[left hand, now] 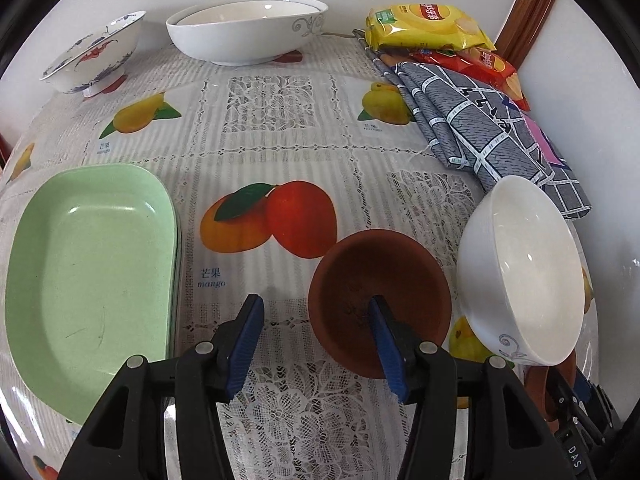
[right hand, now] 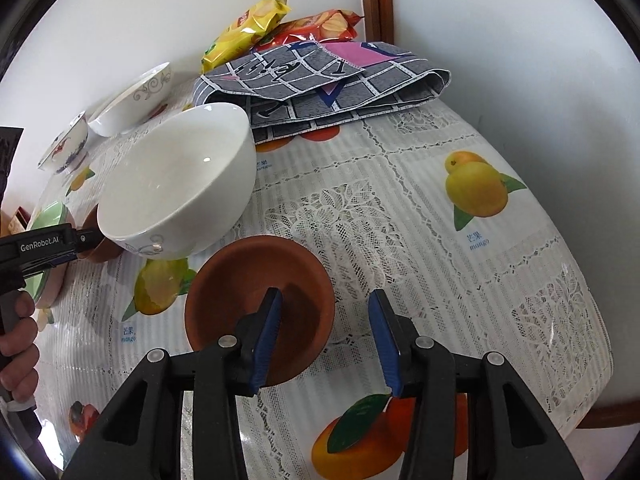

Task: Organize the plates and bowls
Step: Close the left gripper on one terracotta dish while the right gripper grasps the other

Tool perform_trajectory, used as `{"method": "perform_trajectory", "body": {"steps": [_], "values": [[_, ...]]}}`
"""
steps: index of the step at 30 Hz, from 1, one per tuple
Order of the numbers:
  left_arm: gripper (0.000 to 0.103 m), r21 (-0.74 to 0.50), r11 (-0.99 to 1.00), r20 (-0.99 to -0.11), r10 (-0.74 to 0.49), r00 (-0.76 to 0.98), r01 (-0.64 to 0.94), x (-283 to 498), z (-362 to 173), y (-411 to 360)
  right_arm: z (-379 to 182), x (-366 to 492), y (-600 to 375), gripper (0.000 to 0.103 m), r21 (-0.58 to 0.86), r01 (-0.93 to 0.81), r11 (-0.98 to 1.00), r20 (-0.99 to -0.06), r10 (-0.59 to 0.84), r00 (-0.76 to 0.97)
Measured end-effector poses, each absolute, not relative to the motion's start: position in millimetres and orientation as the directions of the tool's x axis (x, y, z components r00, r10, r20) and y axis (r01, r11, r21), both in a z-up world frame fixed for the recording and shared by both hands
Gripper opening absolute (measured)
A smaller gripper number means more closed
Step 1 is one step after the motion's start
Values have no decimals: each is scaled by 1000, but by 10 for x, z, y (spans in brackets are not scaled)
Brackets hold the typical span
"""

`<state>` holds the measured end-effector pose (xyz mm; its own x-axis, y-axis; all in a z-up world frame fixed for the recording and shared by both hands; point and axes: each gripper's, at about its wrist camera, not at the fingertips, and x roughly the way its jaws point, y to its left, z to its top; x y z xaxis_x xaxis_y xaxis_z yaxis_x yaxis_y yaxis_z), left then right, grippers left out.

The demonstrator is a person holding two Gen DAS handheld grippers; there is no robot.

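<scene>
Left gripper [left hand: 316,336] and right gripper [right hand: 326,336]: both apart, each seemingly straddling a brown saucer [left hand: 380,300] rim beside the white bowl [left hand: 520,272].

Both my grippers angle steeply downward. Left gripper [left hand: 316,344]: jaws part-open, gripping nothing. Right gripper [right hand: 326,342]: the same. My left hand [right hand: 16,344] wraps its handle.
</scene>
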<state>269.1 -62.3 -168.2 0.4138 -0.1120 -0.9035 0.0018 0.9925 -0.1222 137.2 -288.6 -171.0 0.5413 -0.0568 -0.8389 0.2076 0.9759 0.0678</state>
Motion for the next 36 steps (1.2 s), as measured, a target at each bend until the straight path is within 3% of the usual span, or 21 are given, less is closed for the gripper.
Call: {"method": "perform_trajectory", "body": {"steps": [11, 17, 19, 24, 28, 36], "values": [[50, -114, 993, -896, -119, 427, 37, 2717, -1652, -726, -1716, 1393, -2907, 46, 81, 220, 972, -838, -53, 543], [31, -132, 991, -896, -130, 425, 25, 2728, -1698, -730, -1722, 1381, -2899, 45, 76, 219, 973, -832, -59, 551], [27, -150, 988, -895, -147, 420, 27, 2734, -1699, -715, -1716, 1377, -2908, 40, 74, 231, 970, -833, -67, 550], [14, -166, 985, -892, -166, 420, 36, 2721, -1672, -693, -1701, 1386, -2927, 15, 125, 235, 964, -833, -27, 553], [9, -167, 984, -887, -174, 428, 54, 2673, -1620, -685, -1677, 1381, -2894, 13, 121, 247, 961, -834, -36, 550], [8, -216, 973, -868, -230, 439, 83, 2507, -1474, -622, -1533, 1326, -2817, 9, 116, 261, 958, -813, -59, 579]]}}
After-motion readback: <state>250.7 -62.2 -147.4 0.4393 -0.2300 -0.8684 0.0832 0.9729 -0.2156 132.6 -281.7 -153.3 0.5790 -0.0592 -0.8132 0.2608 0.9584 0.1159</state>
